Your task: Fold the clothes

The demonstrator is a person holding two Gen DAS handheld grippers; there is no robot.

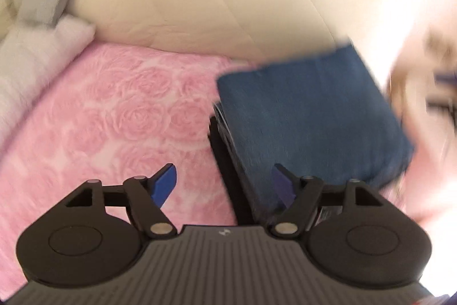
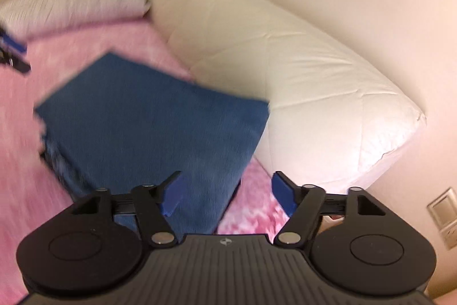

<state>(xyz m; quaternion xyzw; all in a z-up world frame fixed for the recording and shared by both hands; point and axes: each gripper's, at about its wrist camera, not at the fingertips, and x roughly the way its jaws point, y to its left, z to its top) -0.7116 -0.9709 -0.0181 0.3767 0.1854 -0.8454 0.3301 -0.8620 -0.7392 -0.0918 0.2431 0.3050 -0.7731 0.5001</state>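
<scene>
Left claw (image 1: 225,186) and right claw (image 2: 227,195) released, hovering over folded blue garment (image 2: 151,122) on pink bedspread (image 1: 120,110).

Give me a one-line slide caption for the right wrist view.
Right gripper open above a folded blue garment on a pink rose-patterned blanket, beside a white quilted pillow.

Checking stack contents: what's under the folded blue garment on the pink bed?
The folded blue fabric garment rests on the pink rose-patterned blanket. A darker layer shows at its edge; whatever lies beneath is covered.
</scene>
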